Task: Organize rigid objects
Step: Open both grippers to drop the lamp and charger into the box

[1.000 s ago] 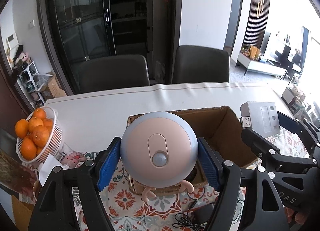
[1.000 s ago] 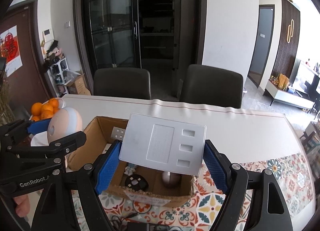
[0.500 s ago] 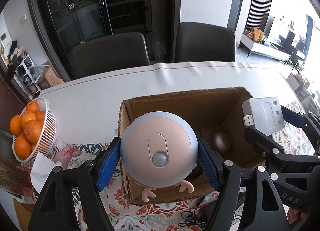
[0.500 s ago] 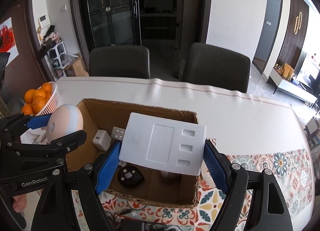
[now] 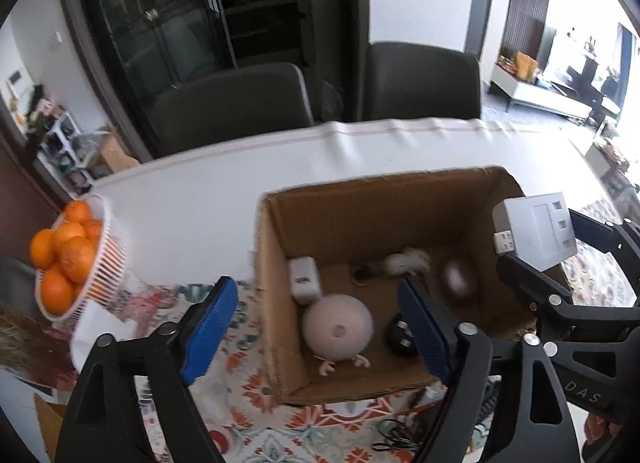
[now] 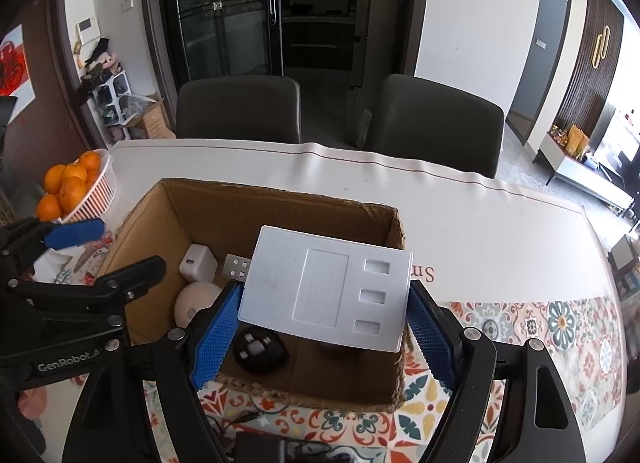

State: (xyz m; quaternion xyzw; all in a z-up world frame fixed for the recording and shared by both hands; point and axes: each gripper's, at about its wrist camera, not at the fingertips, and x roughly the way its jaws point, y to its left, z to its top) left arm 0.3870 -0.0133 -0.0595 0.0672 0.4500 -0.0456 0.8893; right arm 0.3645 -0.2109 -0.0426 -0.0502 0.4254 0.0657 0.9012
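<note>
Down inside the cardboard box (image 5: 360,223), the round pink night light (image 5: 338,327) lies on the floor beside a white charger (image 5: 305,280), a black adapter (image 6: 260,350) and a dark oval object (image 5: 460,278). Above it the left hand-held gripper (image 5: 320,327) hangs with its blue pads spread wide and nothing between them. The right hand-held gripper (image 6: 324,339) is clamped on a flat white USB hub (image 6: 326,289), held over the box's near right part, its plug pointing left.

From the right wrist view the hub hides most of the dark oval object; the left wrist view shows it, blurred, and a small white item at the back wall that I cannot identify.

The box sits on a white tabletop (image 6: 480,223) with a patterned floral mat (image 6: 560,327) at the near edge. A white basket of oranges (image 5: 68,263) stands to the left, two dark chairs (image 6: 240,107) behind, glass-door cabinets beyond.
</note>
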